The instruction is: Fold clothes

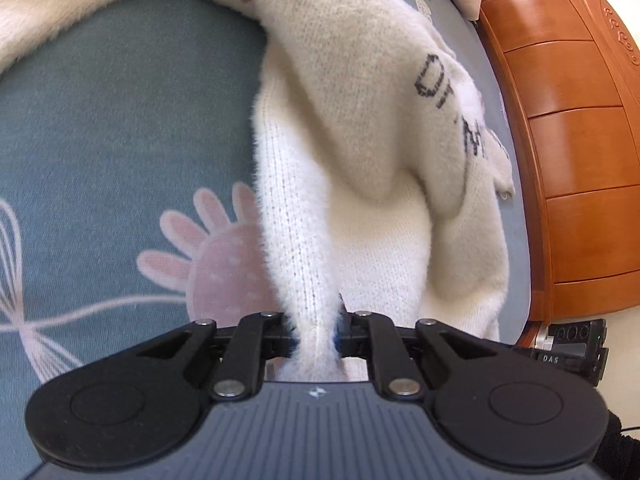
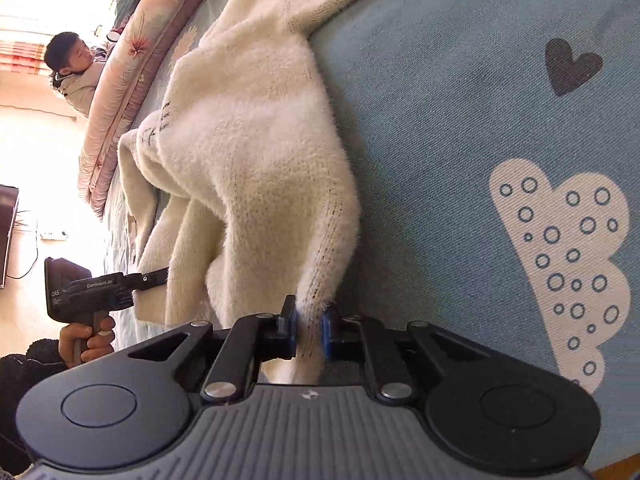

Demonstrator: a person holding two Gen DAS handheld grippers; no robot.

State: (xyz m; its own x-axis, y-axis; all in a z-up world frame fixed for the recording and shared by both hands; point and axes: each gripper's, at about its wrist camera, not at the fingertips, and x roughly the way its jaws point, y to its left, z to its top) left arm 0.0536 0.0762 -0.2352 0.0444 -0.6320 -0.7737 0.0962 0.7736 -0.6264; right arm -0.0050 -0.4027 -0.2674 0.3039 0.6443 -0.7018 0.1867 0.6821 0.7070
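Note:
A fluffy cream knit sweater (image 1: 360, 128) with dark lettering lies on a blue-green bed sheet (image 1: 120, 120). My left gripper (image 1: 316, 336) is shut on a pinched edge of the sweater and lifts it off the sheet. My right gripper (image 2: 308, 330) is shut on another edge of the same sweater (image 2: 256, 152), which hangs bunched between the two grips. The left gripper also shows in the right wrist view (image 2: 156, 276), clamped on the sweater's far edge, held by a hand.
A wooden bed frame (image 1: 568, 140) borders the sheet on the right. A rolled pink quilt (image 2: 128, 80) lies along the bed's far side, with a person (image 2: 76, 68) behind it. The sheet (image 2: 460, 120) has heart and cactus prints.

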